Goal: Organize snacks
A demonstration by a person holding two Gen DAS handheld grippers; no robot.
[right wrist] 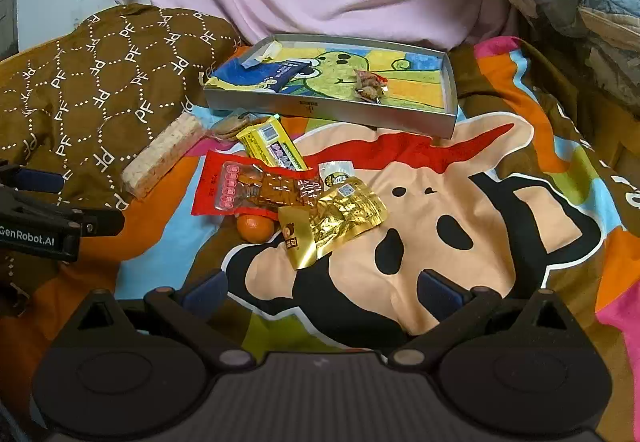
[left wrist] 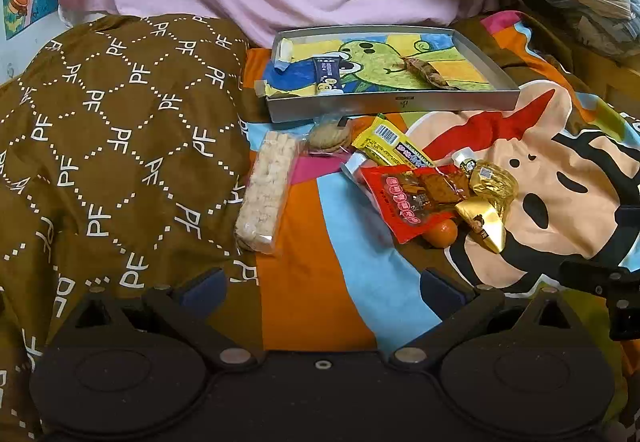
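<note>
Both grippers, left gripper (left wrist: pixel 322 288) and right gripper (right wrist: pixel 322 288), are spread and empty. Pinch the crinkled gold foil packet (right wrist: pixel 344 214) at an edge and lift clear of the red plastic pouch (right wrist: pixel 248 190). Place it in the shallow grey tray (right wrist: pixel 320 110).

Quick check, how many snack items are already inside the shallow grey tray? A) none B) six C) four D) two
D: the shallow grey tray holds only a dark blue wrapped bar and a small brownish clear-wrapped snack; the red packet and the rest lie outside on the colourful blanket.

Tray (right wrist: pixel 450 110) behind snack pile (right wrist: pixel 288 186), pillow (right wrist: pixel 100 82) left
</note>
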